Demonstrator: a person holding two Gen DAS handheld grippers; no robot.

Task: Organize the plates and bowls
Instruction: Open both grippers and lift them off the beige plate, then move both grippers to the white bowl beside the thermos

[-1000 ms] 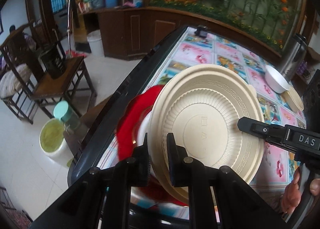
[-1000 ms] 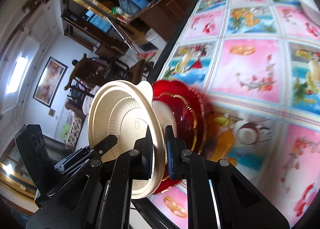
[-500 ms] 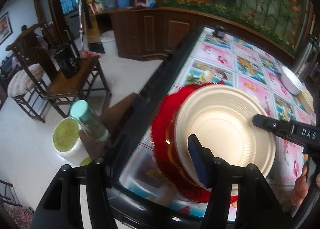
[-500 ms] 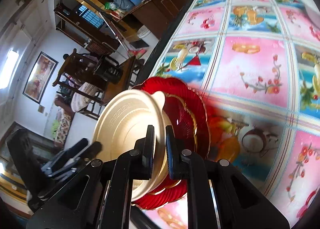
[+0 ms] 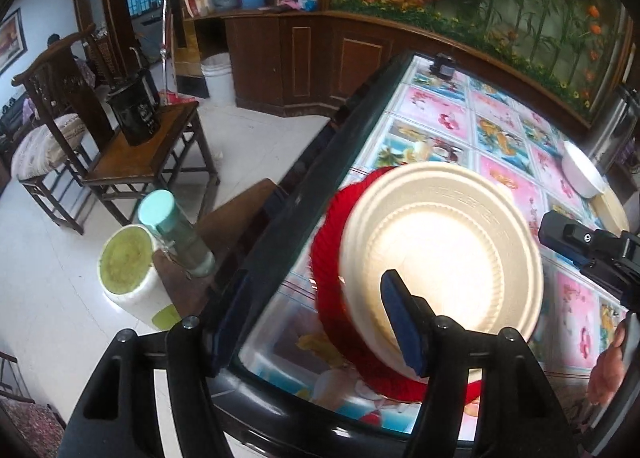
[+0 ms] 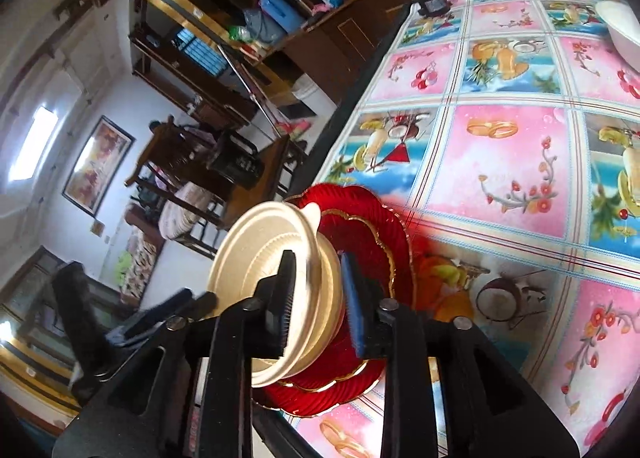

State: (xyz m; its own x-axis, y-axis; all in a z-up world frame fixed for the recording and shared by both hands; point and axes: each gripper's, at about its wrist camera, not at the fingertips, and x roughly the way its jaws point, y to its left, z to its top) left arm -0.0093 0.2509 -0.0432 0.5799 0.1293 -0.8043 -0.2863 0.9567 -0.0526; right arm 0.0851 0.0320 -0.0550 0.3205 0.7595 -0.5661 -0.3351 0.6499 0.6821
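While our left gripper [image 5: 312, 322] stands wide apart with nothing pinched, its jaws having just been opening, one blue pad hangs over the near rim of the cream ribbed plastic bowl [image 5: 440, 258] and the other sits out past the table's black edge. Our right gripper [image 6: 318, 298] has just begun to part as well; the bowl's rim sits between its pads, and we see a gap on the right side, so we judge the grip let go or nearly so. The bowl rests on the red scalloped plastic plates with gold trim [image 6: 368, 242], which lie stacked at the near corner of the table with the pink and blue fruit-print cloth [image 6: 500, 162]. We read this as the release step: the bowl is set down on the stack and both tools are freeing it. Next we would draw both grippers back clear of the rim without nudging the stack toward the edge, then reach for the white round bowl [image 5: 582, 174] at the far side, with a flat cream piece just beside it.
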